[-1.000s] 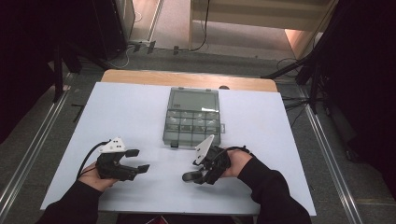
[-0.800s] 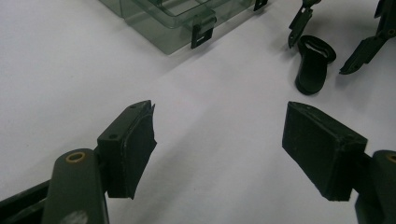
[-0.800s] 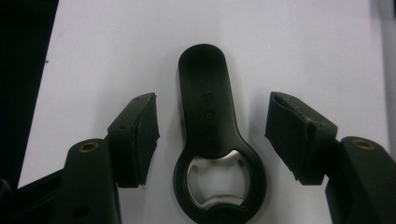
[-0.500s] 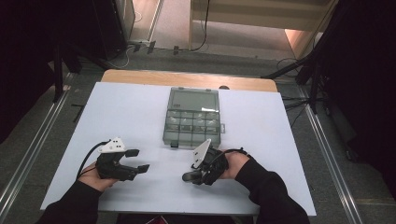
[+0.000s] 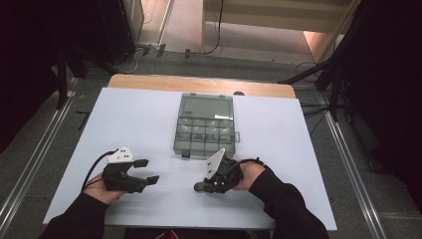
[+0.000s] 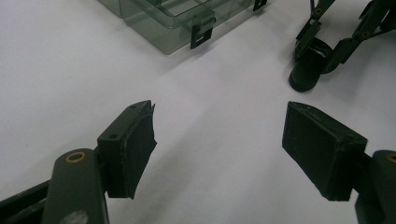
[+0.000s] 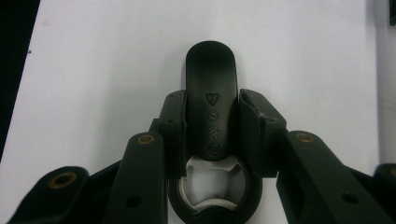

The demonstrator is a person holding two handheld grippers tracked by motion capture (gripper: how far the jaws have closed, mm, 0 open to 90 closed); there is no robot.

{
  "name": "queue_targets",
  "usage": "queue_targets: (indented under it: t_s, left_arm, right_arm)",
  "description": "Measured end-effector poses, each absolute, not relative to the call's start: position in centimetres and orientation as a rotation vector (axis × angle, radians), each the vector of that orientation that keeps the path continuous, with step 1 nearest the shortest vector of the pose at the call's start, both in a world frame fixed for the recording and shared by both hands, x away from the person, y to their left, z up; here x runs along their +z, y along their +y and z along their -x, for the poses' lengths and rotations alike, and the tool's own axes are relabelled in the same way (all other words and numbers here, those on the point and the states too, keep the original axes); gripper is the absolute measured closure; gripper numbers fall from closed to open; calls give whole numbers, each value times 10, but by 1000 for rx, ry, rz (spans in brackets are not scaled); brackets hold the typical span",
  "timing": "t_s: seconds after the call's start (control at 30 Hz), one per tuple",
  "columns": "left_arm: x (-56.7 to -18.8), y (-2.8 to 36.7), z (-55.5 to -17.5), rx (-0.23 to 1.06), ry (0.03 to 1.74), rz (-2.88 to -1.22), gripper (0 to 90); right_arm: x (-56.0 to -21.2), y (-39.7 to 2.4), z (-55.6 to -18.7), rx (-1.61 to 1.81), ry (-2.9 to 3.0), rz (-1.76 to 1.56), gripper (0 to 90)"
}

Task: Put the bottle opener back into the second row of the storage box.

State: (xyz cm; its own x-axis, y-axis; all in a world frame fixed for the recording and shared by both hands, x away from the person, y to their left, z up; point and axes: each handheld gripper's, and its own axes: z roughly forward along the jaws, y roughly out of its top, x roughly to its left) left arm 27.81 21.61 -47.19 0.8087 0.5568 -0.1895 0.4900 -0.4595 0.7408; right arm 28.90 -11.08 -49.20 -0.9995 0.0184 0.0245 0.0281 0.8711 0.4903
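Broad white tabletop (image 5: pixel 298 149) with a strip of bare wood along the far edge, dark floor and metal rails falling away on both sides. Plenty of open surface left and right of the clear grey plastic compartment box (image 5: pixel 205 125), which sits closed near the middle, toward the far side, latches on the near wall facing the person. Free white space too along the near edge between the two forearms. Right gripper (image 5: pixel 200 187) held low over the near half of the table, just in front of the box's near right corner but apart from it, jaws just drawn together and now pressed against both flat sides of a black plastic bottle opener with a rounded handle and a metal-lined ring (image 7: pixel 211 100). Opener's long axis in line with the jaws: rounded handle end jutting forward past the pads, ring end (silvery insert visible) back toward the gripper body. Seen from above, that handle tip (image 5: pixel 199 187) pointing toward the person's left, roughly along the table's near edge, close above the tabletop or on it (contact not clear). Left gripper (image 5: pixel 144 172) near the near left part of the table, well apart from the box, jaws spread wide with nothing between them, pads (image 6: pixel 135 144) over bare white surface, aimed toward the opener's tip (image 6: pixel 306 77) across a clear gap.
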Motion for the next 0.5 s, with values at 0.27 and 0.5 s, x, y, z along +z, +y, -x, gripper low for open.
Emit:
queue_targets:
  t_s: [0.27,0.5]
  left_arm:
    - [-472,216,-278,100,769,-2139,252]
    - [-472,217,-278,100,770,-2138,252]
  right_arm:
    - [-491,-110,-292,-789,-3001,79,662]
    - [-489,-112,-294,-769,-2980,150,663]
